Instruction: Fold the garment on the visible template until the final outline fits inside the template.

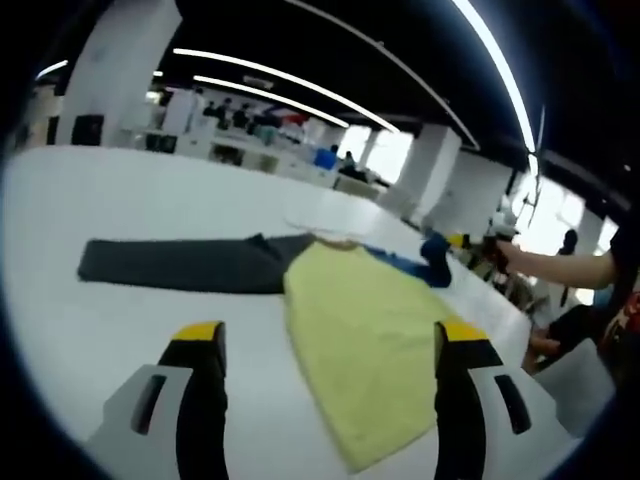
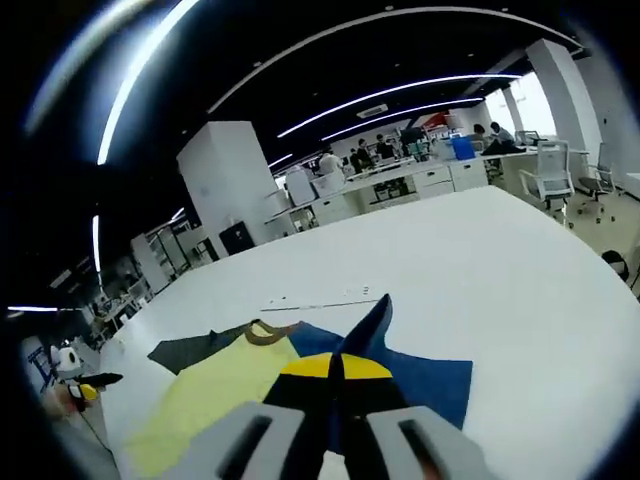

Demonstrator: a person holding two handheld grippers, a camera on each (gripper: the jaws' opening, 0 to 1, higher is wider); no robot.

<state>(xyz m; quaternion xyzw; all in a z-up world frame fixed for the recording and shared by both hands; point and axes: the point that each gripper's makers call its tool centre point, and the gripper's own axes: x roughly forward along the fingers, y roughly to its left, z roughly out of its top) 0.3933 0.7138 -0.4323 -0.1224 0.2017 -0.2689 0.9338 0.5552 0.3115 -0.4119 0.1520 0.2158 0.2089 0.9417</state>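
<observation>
three garments (image 1: 365, 330), white table (image 1: 90, 215), distant desks (image 2: 420, 180)

White table (image 1: 80, 300), garments (image 1: 370, 330) apparently overlapping

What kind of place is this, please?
Probably a large open-plan office or lab: long ceiling light strips, rows of desks with people seated, and a big white table carrying the garment.
</observation>
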